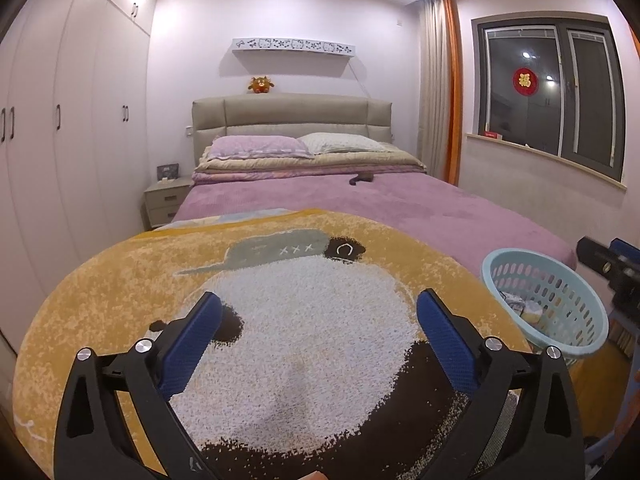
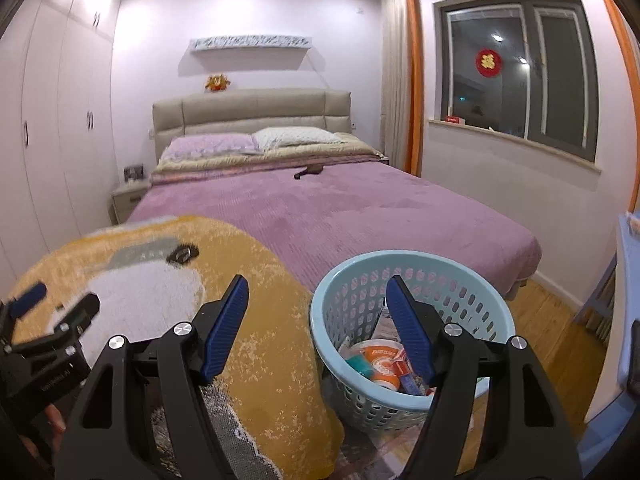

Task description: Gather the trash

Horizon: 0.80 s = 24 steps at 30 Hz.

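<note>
A light blue basket (image 2: 412,268) stands on the floor at the foot of the bed and holds several pieces of trash (image 2: 380,360); it also shows in the left wrist view (image 1: 548,304). My right gripper (image 2: 316,292) is open and empty, just above the basket's near left rim. My left gripper (image 1: 320,304) is open and empty over a yellow rug (image 1: 280,320) with a cartoon face that covers a raised surface. The left gripper also shows in the right wrist view (image 2: 44,308). A small dark object (image 1: 362,178) lies on the purple bed (image 1: 400,208).
White wardrobes (image 1: 72,140) line the left wall. A nightstand (image 1: 166,200) stands beside the bed. A window (image 1: 548,92) with orange curtains is on the right. Wooden floor (image 2: 552,320) runs right of the basket, with blue furniture (image 2: 628,280) at the far right.
</note>
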Tool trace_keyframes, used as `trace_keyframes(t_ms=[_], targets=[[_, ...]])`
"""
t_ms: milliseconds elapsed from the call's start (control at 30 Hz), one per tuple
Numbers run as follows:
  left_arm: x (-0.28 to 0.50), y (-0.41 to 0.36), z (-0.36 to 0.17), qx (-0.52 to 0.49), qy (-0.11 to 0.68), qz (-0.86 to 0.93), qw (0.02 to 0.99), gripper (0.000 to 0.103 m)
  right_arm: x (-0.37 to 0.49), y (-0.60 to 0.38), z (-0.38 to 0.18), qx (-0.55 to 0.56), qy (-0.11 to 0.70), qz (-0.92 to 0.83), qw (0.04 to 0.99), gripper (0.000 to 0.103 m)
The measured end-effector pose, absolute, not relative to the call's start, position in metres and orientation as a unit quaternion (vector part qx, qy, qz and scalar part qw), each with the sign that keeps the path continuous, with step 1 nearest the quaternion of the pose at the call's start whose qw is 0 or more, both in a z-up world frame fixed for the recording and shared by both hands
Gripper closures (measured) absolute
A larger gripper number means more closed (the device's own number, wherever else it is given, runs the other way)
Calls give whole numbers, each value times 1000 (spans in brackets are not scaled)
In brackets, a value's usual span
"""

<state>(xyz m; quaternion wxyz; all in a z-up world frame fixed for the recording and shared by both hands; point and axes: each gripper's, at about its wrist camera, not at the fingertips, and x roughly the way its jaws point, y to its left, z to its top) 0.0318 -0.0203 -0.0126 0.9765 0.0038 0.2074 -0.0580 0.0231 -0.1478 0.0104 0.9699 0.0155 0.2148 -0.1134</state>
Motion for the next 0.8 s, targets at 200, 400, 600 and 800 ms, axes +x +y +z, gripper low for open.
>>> trace_keyframes(t_ms=[200,400,600,800], targets=[[33,-23,-13,2,213,-57,975,8,27,-139,7,3,219,-108,970,35],[34,-21,-13,-2,214,-56,975,7,29,-138,4,4,226,-109,968,35],[34,-21,-13,-1,214,-56,975,7,26,-140,5,8,223,-109,969,35],[34,-21,-13,-1,214,-56,975,7,23,-140,6,12,217,-105,971,35]])
